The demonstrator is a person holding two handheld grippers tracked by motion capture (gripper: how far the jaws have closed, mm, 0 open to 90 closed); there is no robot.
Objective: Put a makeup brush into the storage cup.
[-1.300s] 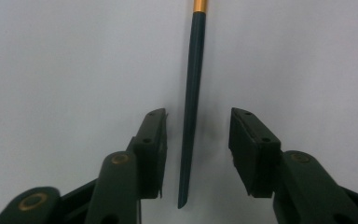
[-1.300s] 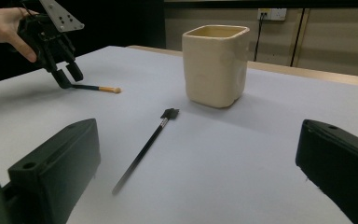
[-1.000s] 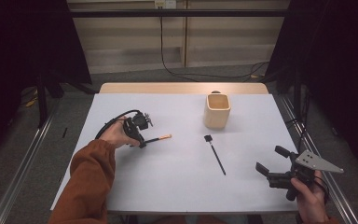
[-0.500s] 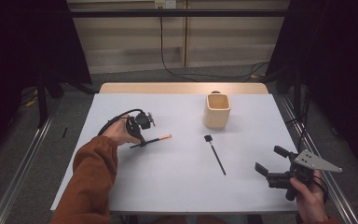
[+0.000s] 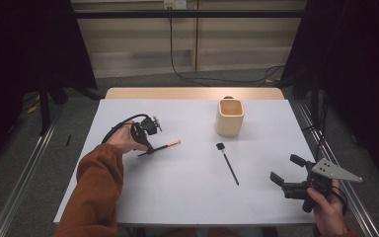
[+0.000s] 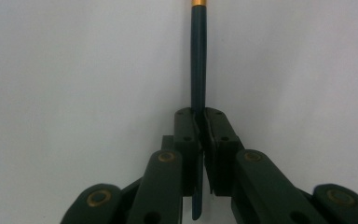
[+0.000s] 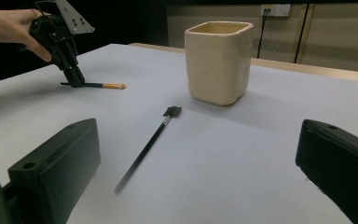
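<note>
pale grey matte table (image 5: 187, 197) under dim light, dark curtains on both sides, beige wall panels behind.

left gripper (image 5: 148, 143) at the left of the table: its jaws have just been closing and now pinch the dark handle of a makeup brush (image 5: 159, 147), which lies on the table with its orange tip pointing toward the middle. in the left gripper view the pads (image 6: 189, 130) are pressed together on the thin dark blue-black shaft (image 6: 198, 60), a gold band near the top edge and a stub of handle trailing back between the jaws.

right gripper (image 5: 288, 178) held near the right front corner, jaws spread wide, nothing between them.

second brush (image 5: 227, 162): slim black stick with a small flat square head, lying loose mid-table, apart from both grippers. cream cup (image 5: 230, 117): squarish, rounded corners, smooth glazed look, upright, open top, just beyond that brush's head.

step in hand, as judged: lift the pinched brush and carry it to the cup. to do it well: keep the pinch firm, since a round, smooth, thin shaft may roll or pivot between flat pads. lift straight up before moving across. tilt the brush toward vertical over the cup opening, and release only once the lower end is inside the rim.
</note>
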